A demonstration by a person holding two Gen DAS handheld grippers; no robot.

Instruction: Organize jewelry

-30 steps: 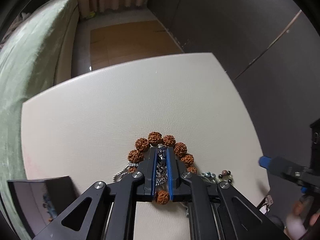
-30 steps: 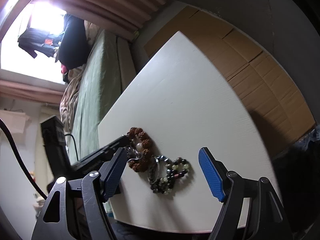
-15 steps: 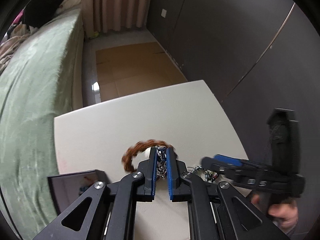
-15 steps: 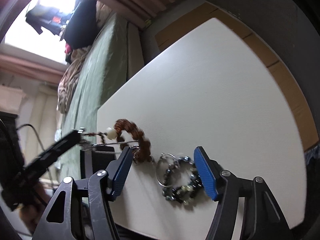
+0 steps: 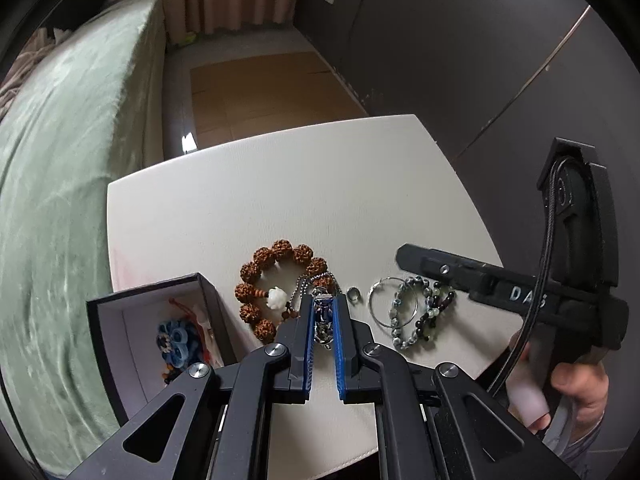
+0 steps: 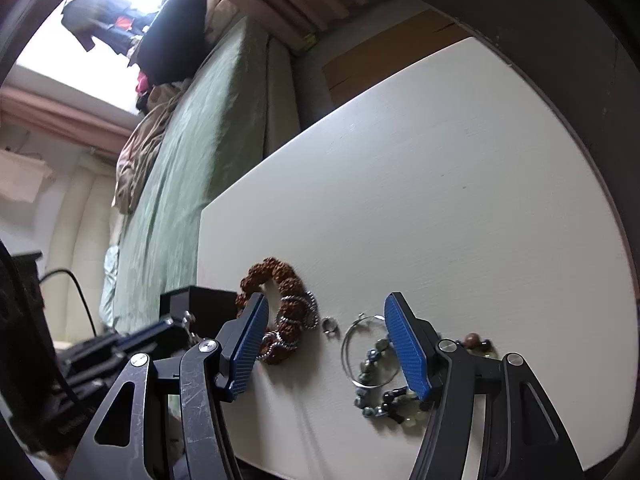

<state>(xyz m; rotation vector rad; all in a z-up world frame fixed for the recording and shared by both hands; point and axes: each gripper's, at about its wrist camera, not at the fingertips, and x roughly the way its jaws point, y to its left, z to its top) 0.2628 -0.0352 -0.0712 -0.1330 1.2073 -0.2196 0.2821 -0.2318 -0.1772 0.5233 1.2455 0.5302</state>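
My left claw (image 5: 323,312) pinched the pendant necklace (image 5: 322,314); right claw (image 6: 326,344) gaped, empty. Next I'd carry it to the black box (image 5: 160,292).

"DAS" — on right gripper (image 5: 416,260)

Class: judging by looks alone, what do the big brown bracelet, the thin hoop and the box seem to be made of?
Brown bracelet: probably dried seeds or carved wood, matte with knobbly beads. Thin hoop: likely metal wire, silvery and shiny. Box: perhaps card, matte black outside with a pale lining.
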